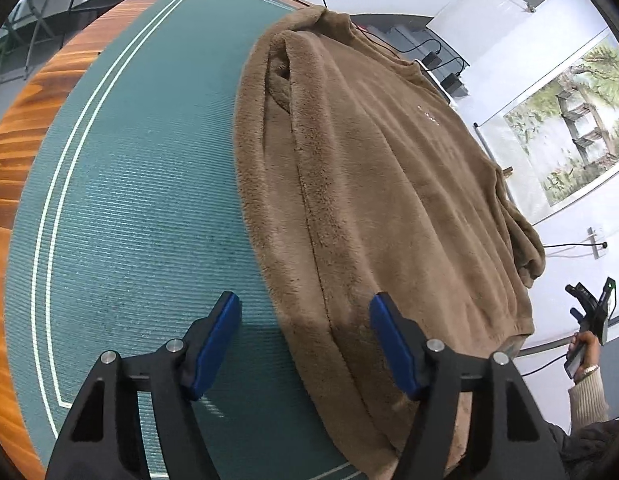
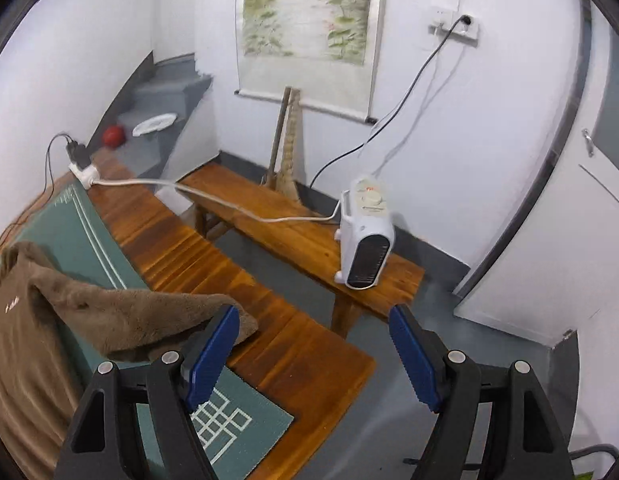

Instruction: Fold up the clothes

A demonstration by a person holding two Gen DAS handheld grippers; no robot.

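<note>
A brown fleece sweater [image 1: 373, 184] lies spread on a green mat [image 1: 141, 184] over a wooden table. Its near-side sleeve is folded in over the body. My left gripper [image 1: 305, 344] is open and empty, low over the sweater's near hem edge, one finger over the mat and one over the fabric. In the right wrist view the sweater [image 2: 25, 320] lies at the left with its other sleeve [image 2: 149, 316] stretched out toward the table corner. My right gripper [image 2: 313, 352] is open and empty, just right of the sleeve's cuff, above the table corner.
The wooden table edge [image 2: 309, 356] ends near the right gripper. A wooden bench [image 2: 293, 224] carries a white heater [image 2: 365, 236]. A power strip [image 2: 83, 168] with cables sits at the table's far end. The other gripper and hand [image 1: 589, 332] show at the right of the left view.
</note>
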